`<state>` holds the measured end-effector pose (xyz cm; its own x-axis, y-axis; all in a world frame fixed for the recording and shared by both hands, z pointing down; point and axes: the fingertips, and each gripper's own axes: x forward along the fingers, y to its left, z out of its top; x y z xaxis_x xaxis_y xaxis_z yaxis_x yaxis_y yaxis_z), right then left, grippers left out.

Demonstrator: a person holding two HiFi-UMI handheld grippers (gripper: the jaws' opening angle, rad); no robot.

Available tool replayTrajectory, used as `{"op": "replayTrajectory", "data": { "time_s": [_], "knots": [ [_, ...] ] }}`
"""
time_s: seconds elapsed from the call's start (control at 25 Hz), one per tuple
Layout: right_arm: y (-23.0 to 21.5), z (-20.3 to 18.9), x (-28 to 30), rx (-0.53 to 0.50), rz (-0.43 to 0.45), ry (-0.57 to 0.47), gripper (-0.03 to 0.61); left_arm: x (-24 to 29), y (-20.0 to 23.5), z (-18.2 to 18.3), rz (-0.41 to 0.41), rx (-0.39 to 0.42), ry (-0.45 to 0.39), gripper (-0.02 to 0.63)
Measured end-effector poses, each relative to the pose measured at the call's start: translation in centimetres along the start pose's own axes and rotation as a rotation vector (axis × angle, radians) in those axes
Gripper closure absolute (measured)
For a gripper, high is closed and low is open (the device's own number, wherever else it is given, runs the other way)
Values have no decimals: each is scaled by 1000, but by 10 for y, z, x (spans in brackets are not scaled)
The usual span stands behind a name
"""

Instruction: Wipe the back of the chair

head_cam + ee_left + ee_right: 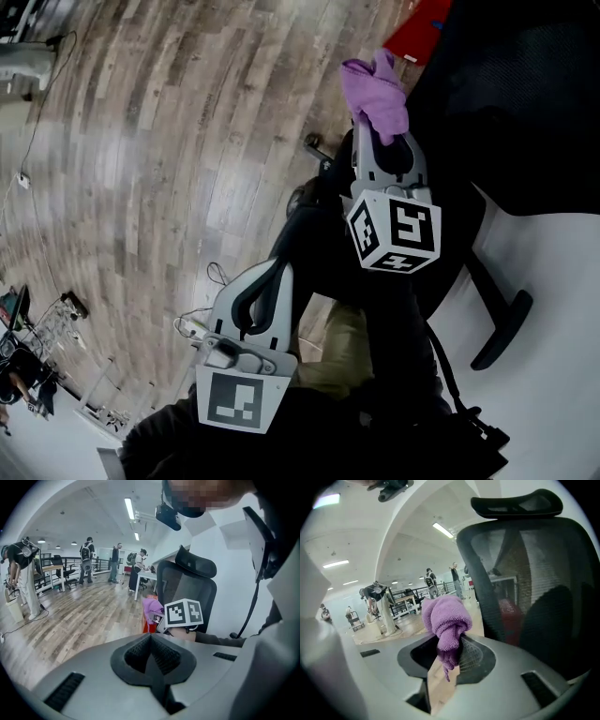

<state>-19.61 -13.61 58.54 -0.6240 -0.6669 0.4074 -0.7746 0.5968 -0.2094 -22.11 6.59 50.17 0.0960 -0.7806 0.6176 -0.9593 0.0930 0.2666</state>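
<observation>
Black mesh-backed office chair [520, 564], probably yielding under pressure, stands near the right hand-held gripper [449, 654], which pinches a purple terry cloth [446, 616], seemingly soft and light, by its bunched tail. Left hand-held gripper [151, 654]: pressed together, empty.

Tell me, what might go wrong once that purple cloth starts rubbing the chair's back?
The purple cloth is pinched only by its lower end in the right gripper, so the mesh chair back might drag it loose. The left gripper is shut and steadies nothing, so pushing might swing the back away.
</observation>
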Motion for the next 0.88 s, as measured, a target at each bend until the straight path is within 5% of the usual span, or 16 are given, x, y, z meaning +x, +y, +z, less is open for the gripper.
{"op": "replayTrajectory", "data": {
  "time_s": [0.32,0.48,0.64,0.88],
  "knots": [
    [60,135,-87,-146,150,-215,482,-59,-17,40,30,2,-170,611],
    [80,164,-187,-198,213,-244,482,-112,-57,44,31,60,-239,610],
    [85,202,-284,-217,236,-290,482,-160,-110,87,20,172,-385,610],
    [76,203,-414,-164,219,-328,482,-213,-207,111,-52,214,-521,610]
  ]
}}
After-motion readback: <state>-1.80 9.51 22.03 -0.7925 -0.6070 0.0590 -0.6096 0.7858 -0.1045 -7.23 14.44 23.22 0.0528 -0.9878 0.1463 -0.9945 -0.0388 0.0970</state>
